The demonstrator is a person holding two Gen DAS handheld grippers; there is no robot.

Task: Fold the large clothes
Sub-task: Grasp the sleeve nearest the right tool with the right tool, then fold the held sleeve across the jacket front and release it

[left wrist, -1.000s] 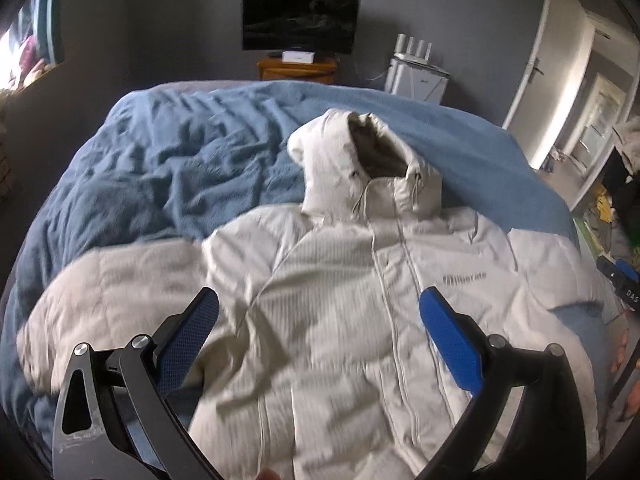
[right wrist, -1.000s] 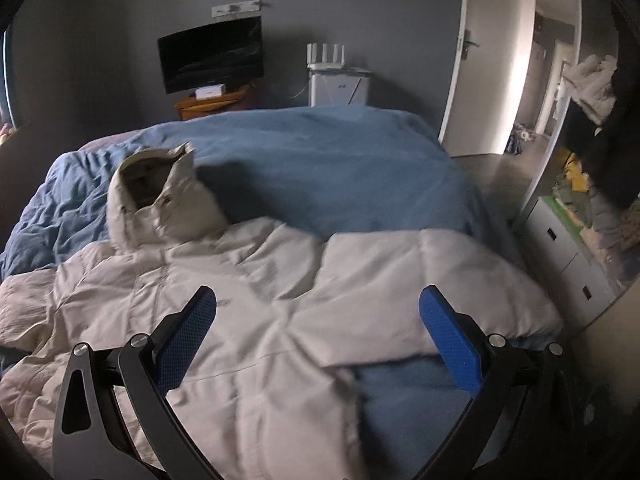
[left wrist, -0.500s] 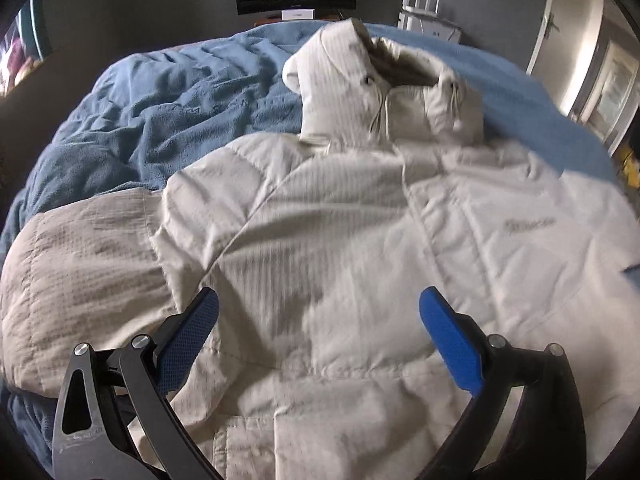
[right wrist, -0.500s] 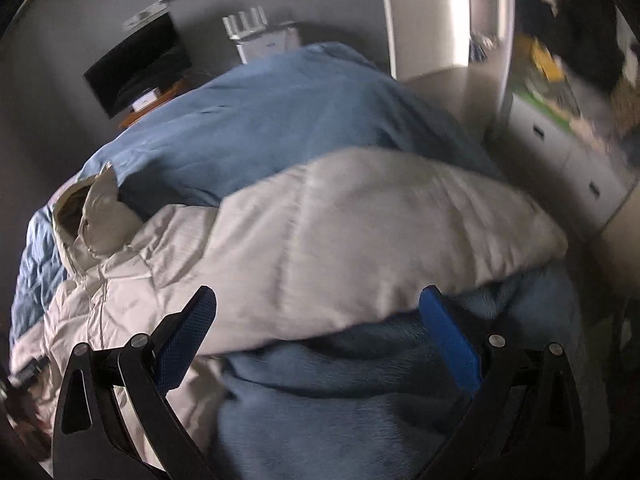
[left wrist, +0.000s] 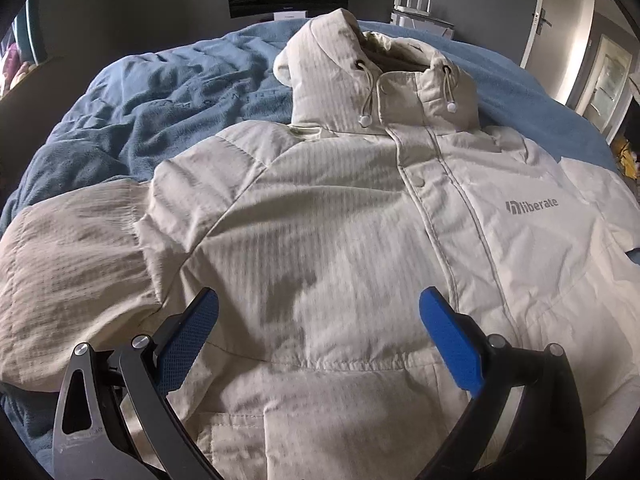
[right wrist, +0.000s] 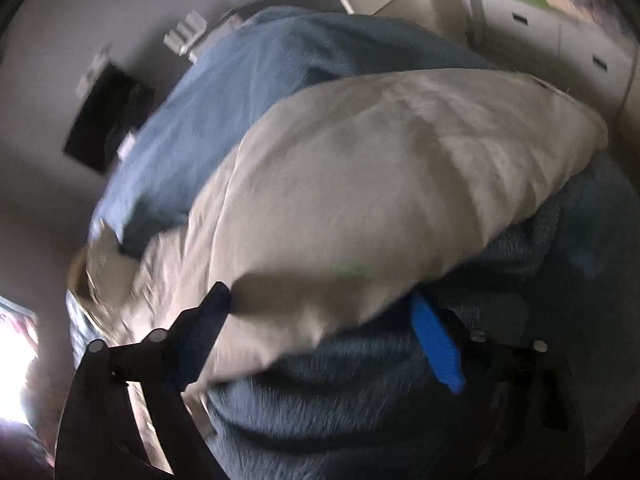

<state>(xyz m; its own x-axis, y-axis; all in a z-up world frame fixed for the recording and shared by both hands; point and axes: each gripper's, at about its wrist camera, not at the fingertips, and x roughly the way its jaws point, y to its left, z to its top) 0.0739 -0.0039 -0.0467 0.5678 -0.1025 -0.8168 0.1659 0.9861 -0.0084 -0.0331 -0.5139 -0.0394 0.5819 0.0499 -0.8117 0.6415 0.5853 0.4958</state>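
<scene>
Barely begun: cream hooded puffer jacket (left wrist: 328, 216) lying face up and zipped on the rumpled blue fleece blanket (left wrist: 152, 104), both sleeves spread out sideways, no fold made yet. Left gripper (left wrist: 318, 320) hovering over the jacket's lower front, jaws wide apart, holding nothing. Right gripper (right wrist: 320, 320) also spread wide, straddling the lower edge of the padded cream sleeve (right wrist: 392, 184); blurred, so contact uncertain, nothing clamped.

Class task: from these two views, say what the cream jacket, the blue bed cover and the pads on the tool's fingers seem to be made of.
Jacket: probably padded synthetic shell, matte; puffy quilted panels, fine ribbed weave.
Bed cover: looks like fleece or plush; fuzzy, rumpled pile.
Left tool pads: likely rubber or textured plastic; blue, with a fine dotted grip pattern.
</scene>
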